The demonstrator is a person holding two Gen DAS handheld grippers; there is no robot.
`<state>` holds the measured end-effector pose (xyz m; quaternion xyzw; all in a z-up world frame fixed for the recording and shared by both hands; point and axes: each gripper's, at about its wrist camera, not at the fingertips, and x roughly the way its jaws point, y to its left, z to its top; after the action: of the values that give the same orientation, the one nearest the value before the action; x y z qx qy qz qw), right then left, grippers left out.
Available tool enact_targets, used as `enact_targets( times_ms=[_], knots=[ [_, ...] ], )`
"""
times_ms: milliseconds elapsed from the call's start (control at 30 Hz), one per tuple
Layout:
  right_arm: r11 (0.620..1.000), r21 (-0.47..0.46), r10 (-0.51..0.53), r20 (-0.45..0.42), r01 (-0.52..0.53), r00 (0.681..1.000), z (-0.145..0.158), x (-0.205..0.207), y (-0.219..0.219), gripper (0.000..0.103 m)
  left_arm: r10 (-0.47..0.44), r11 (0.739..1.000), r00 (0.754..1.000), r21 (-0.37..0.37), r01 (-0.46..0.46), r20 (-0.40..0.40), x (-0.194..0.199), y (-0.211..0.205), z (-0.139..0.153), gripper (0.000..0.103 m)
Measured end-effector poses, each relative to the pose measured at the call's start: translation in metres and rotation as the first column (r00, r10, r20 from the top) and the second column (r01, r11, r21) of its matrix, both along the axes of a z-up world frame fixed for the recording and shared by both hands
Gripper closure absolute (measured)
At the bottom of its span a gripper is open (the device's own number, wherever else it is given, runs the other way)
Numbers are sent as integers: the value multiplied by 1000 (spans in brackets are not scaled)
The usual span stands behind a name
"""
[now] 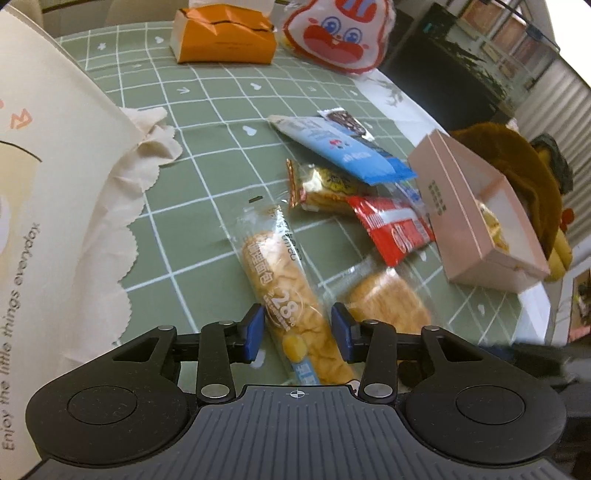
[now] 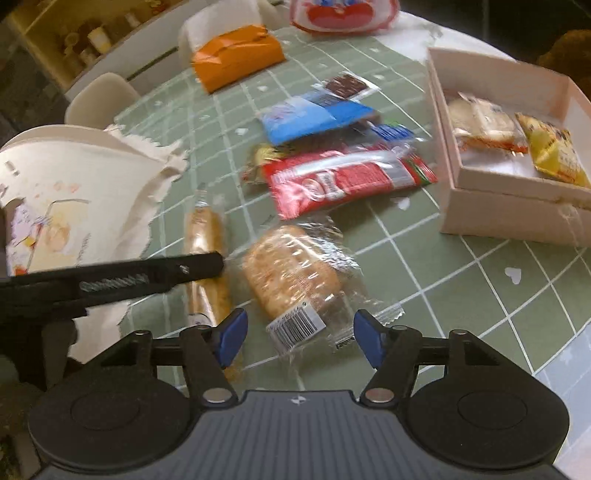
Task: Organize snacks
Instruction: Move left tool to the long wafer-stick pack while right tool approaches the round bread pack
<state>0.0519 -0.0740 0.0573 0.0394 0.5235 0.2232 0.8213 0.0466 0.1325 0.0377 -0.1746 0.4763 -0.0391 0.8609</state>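
Note:
A long bread stick in a clear wrapper (image 1: 291,291) lies on the green checked tablecloth (image 1: 207,110). My left gripper (image 1: 298,332) straddles it, open, with a blue pad on each side and small gaps to the bread. Beside it lies a round bread in clear wrap (image 2: 291,277). My right gripper (image 2: 301,339) is open over that bread's barcode end, its pads well apart from the wrap. The left gripper's black finger (image 2: 147,277) crosses the long bread stick (image 2: 205,236) in the right wrist view. A pink box (image 2: 517,206) at the right holds two packets.
A red packet (image 2: 343,181), a blue packet (image 2: 314,118) and a dark chocolate packet (image 2: 345,85) lie mid-table. An orange box (image 2: 236,55) and a cartoon-face bag (image 2: 343,11) sit at the back. A cream paper bag (image 2: 74,184) stands left; a brown plush toy (image 1: 524,166) sits behind the box.

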Motion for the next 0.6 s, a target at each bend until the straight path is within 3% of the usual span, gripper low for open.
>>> enact_targets(
  times_ms=[133,233,333,467,600],
  knots=[
    [992,-109,71,146,-55,987,17,-8,10,37,-2,1000,1000,7,2,-1,-11,6,0,57],
    [977,-192,126,196,-88,973,16,0,22,37,-2,1000,1000,19,2,-6,-17,11,1,57],
    [978,-200,100,165,-66,981,3,19,26,31,3,1000,1000,11,-3,-7,-24,16,1,57],
    [996,-85,21,79,-14,997,-6,25,15,31,-2,1000,1000,-19,2,-18,-26,18,-3,58],
    [998,-66,19,51,-16,999,-8,4,11,42,-31,999,999,-16,31,-14,-23,9,-3,59]
  ],
)
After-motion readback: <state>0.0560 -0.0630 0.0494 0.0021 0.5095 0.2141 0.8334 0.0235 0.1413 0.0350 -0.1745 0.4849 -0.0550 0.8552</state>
